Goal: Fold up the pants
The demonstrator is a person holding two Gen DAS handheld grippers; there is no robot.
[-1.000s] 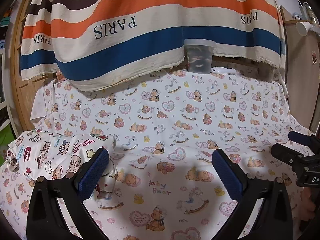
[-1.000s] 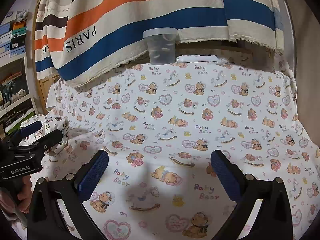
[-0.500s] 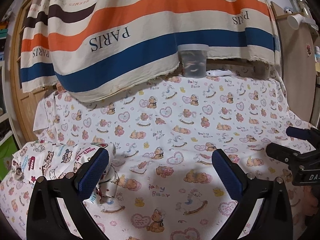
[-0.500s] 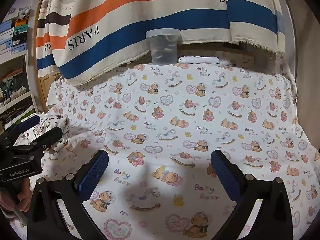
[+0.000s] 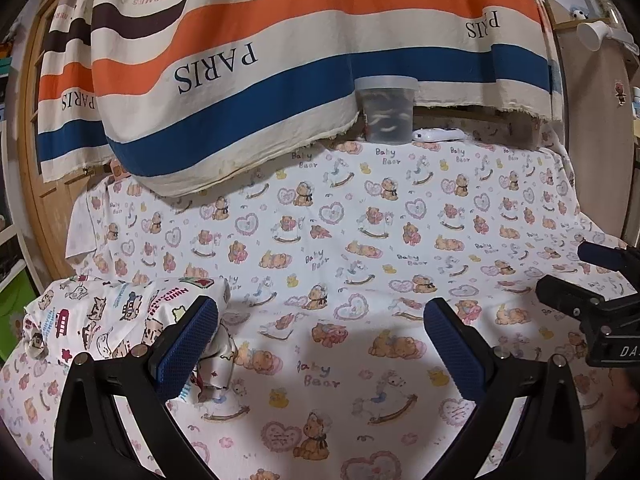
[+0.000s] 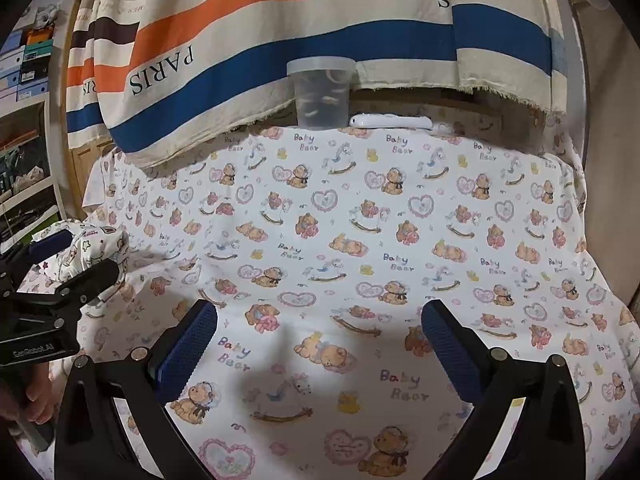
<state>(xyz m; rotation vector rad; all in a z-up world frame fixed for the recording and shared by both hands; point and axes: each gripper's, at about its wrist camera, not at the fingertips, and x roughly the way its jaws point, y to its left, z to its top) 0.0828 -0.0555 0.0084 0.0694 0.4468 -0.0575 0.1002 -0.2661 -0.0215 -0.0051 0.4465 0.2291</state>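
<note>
The pants [image 5: 116, 312] are white with a cartoon print and lie bunched at the left of the bear-print sheet [image 5: 360, 240]. My left gripper [image 5: 320, 320] is open; its left finger [image 5: 188, 344] overlaps the bundle's right edge and only sheet shows between the fingers. From the right wrist view the pants [image 6: 96, 246] sit at the far left, with the left gripper [image 6: 76, 260] at them and a hand below it. My right gripper [image 6: 319, 316] is open over bare sheet, and shows at the right edge of the left wrist view [image 5: 576, 270].
A striped cloth [image 5: 260, 60] printed PARIS hangs over the back. Beneath its hem stand a clear plastic tub [image 6: 322, 94] and a white oblong item [image 6: 390, 122]. Wooden panelling [image 5: 36, 160] is at the left, with shelves of boxes [image 6: 28, 60] beyond.
The left gripper has edged slightly forward beside the pants bundle. The right gripper has stayed almost still. Both have remained open.
</note>
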